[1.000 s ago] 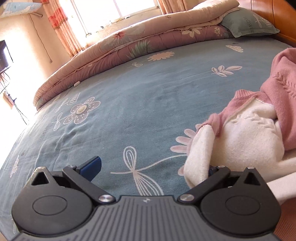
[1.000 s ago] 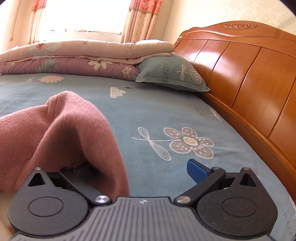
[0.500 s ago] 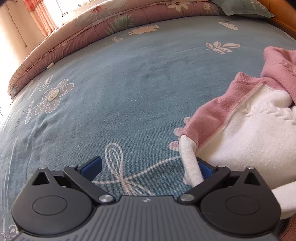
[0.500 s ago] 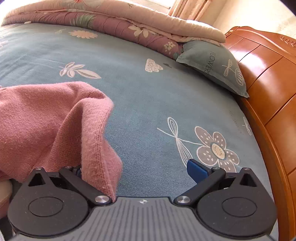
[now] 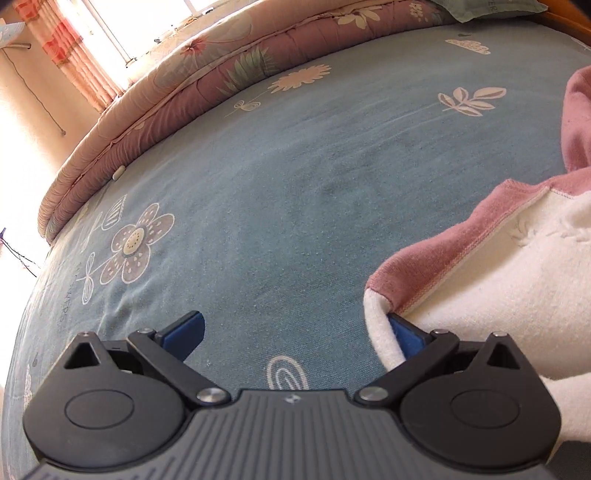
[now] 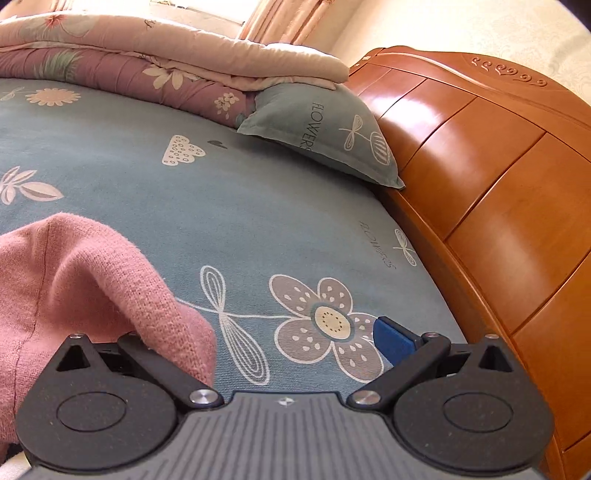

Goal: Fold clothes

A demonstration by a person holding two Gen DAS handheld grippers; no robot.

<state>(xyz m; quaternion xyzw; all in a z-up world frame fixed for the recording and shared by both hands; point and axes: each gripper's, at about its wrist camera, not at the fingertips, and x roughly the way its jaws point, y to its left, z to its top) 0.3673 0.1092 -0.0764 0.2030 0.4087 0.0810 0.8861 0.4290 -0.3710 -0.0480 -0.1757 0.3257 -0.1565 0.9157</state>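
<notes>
L hand-held gripper (image 5: pixel 295 334): jaws spread wide, blue pads far apart, held low & roughly level, pointing fwd. Its R-side pad (image 5: pixel 404 336) partly covered by cloth.

R hand-held gripper (image 6: pixel 273 338): jaws also spread wide, low, tilted slightly. Only R-side pad (image 6: pixel 393 338) visible; L-side one hidden under cloth.

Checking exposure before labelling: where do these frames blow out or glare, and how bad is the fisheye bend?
Left wrist view: window blown out white, left wall washed out, bed bulges like a dome. Right wrist view: window strip overexposed, bright glare patches on headboard; sweater knit stays sharp.
</notes>
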